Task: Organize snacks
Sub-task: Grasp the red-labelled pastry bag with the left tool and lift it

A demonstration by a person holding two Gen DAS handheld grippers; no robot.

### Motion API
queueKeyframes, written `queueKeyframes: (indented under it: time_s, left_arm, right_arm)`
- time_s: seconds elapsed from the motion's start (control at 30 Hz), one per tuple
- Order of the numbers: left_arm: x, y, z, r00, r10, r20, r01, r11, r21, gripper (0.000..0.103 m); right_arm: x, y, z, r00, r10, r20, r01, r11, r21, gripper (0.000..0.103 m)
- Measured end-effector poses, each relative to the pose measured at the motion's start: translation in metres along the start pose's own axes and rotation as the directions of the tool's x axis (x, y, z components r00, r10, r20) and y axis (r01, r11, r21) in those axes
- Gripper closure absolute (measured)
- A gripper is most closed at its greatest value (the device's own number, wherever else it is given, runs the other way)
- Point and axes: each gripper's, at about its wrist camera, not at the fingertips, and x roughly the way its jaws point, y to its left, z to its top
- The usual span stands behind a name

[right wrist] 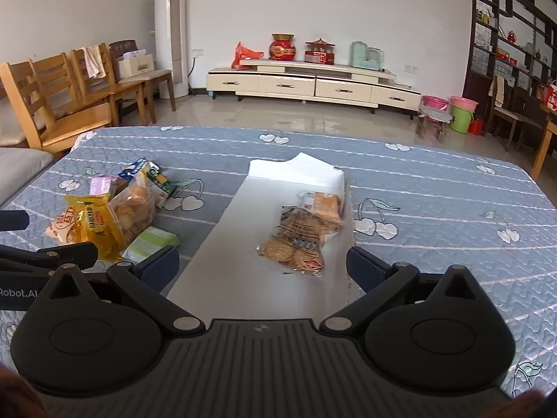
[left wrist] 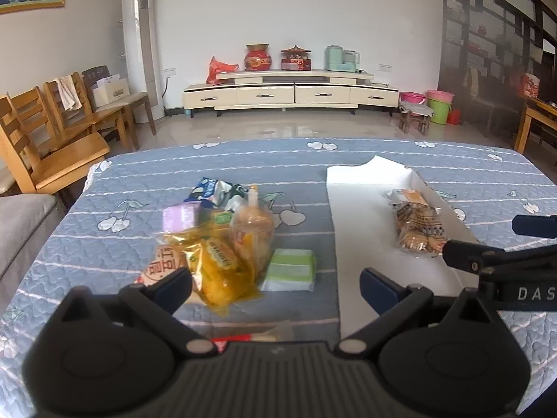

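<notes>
A pile of snack packets (left wrist: 222,244) lies on the blue quilted table, with a yellow packet (left wrist: 219,271), a clear bag of buns (left wrist: 252,230) and a green-and-white packet (left wrist: 290,270) at its near side. The pile also shows in the right wrist view (right wrist: 111,216). A white shallow box (left wrist: 365,230) holds a cracker packet (left wrist: 419,230) and an orange-labelled packet (left wrist: 407,195). My left gripper (left wrist: 275,287) is open and empty just before the pile. My right gripper (right wrist: 261,266) is open and empty over the box (right wrist: 271,289), near the cracker packet (right wrist: 296,240).
Wooden chairs (left wrist: 52,132) and a grey sofa edge (left wrist: 21,230) stand left of the table. A cream TV cabinet (left wrist: 289,92) lines the far wall. Buckets and a stool (left wrist: 428,108) sit at the right. The table's far edge (left wrist: 313,141) runs across the view.
</notes>
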Motion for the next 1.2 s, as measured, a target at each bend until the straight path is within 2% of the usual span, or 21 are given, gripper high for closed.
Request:
queueKeyframes:
  time_s: [0.8, 1.1, 1.2]
  left_arm:
    - [-0.003, 0.047, -0.018, 0.999, 0.029, -0.023, -0.030, 0.999, -0.032, 0.001]
    - [-0.001, 0.060, -0.026, 0.999, 0.010, -0.035, -0.011, 0.999, -0.045, 0.001]
    - [0.002, 0.060, -0.036, 0.999, -0.023, -0.036, 0.022, 0.999, -0.030, 0.001]
  right_arm:
    - [0.025, 0.034, -0.013, 0.995, 0.088, -0.052, -0.092, 0.993, -0.071, 0.000]
    - [0.031, 0.044, -0.018, 0.991, 0.113, -0.072, -0.120, 0.988, -0.094, 0.000]
    - [0.032, 0.043, -0.021, 0.990, 0.118, -0.078, -0.126, 0.987, -0.100, 0.000]
